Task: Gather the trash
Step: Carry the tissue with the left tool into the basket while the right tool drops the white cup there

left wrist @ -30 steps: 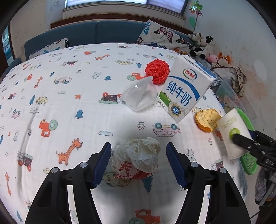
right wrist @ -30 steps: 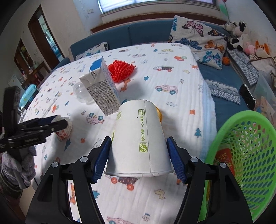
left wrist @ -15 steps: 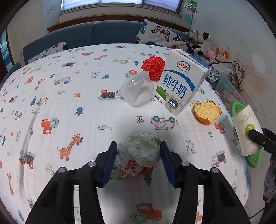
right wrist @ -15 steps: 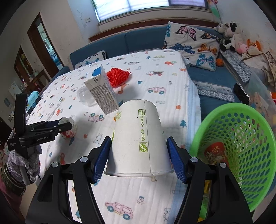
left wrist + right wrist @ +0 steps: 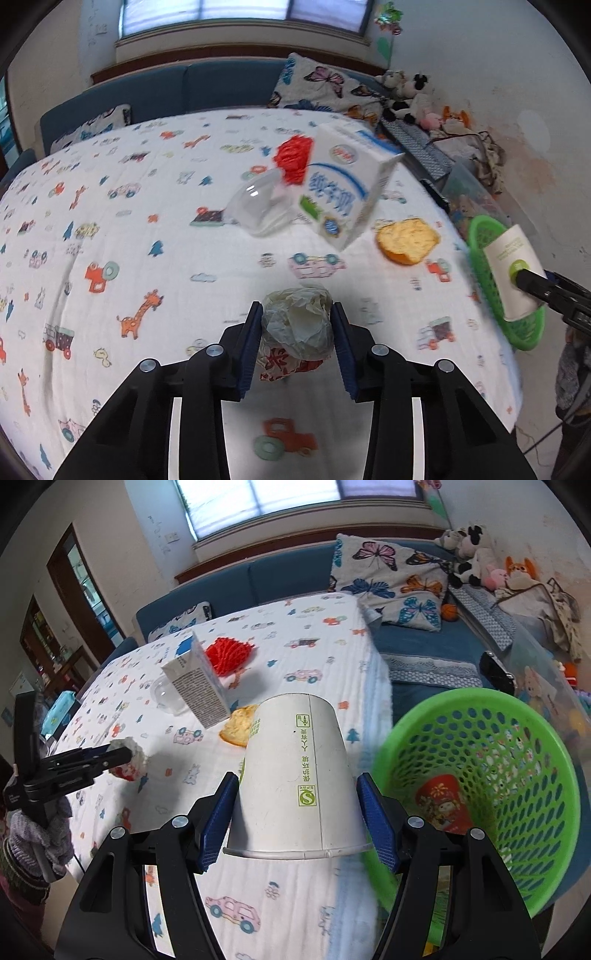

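The left gripper (image 5: pixel 296 334) jaws, just closing, pinch the crumpled wrapper (image 5: pixel 297 325); the right gripper (image 5: pixel 295 814) jaws clamp the paper cup (image 5: pixel 295 786).

The worktop (image 5: pixel 110 229) wears a white cloth printed with cartoon cars, giraffes, trees and tractors, draping over its edge on the sofa side. Resting on it near the far right is a milk carton (image 5: pixel 343 192), tilted, with a clear plastic dome lid (image 5: pixel 258 210) just beside it and a red honeycomb paper ball (image 5: pixel 293 158) behind. An orange peel (image 5: pixel 408 240) lies open-side up to the carton's right, close to the edge. Nearer, a crumpled paper wad (image 5: pixel 299 328) sits on the cloth.
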Action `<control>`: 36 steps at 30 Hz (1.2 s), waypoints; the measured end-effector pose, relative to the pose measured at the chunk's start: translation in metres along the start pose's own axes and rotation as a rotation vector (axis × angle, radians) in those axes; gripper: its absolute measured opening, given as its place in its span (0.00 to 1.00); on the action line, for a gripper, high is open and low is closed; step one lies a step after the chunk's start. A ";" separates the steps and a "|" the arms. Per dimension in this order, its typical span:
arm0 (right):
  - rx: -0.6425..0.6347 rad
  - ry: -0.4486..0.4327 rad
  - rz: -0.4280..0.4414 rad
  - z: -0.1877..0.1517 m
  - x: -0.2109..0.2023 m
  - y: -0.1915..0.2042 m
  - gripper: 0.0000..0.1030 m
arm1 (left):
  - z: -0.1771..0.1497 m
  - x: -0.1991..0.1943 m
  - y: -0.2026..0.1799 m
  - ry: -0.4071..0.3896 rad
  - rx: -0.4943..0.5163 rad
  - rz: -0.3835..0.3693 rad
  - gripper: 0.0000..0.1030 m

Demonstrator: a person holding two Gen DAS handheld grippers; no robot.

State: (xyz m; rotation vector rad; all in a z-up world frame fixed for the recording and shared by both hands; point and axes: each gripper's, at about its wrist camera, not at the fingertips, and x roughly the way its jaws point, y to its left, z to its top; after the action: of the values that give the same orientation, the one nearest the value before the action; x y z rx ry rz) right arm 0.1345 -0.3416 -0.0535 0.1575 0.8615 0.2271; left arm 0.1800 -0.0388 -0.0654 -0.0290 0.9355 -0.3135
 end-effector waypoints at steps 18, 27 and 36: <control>0.113 -0.015 -0.141 -0.020 -0.028 -0.080 0.64 | 0.029 -0.020 -0.114 -0.054 0.169 -0.178 0.35; 0.181 -0.003 -0.226 -0.034 -0.033 -0.130 0.64 | 0.045 -0.012 -0.167 -0.048 0.241 -0.225 0.35; 0.247 -0.002 -0.255 -0.046 -0.035 -0.163 0.66 | 0.053 0.005 -0.214 -0.028 0.305 -0.257 0.36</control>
State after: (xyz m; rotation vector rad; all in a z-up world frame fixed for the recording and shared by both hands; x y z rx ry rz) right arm 0.0996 -0.5056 -0.0944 0.2752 0.8970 -0.1186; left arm 0.1704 -0.2506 -0.0039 0.1273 0.8486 -0.6902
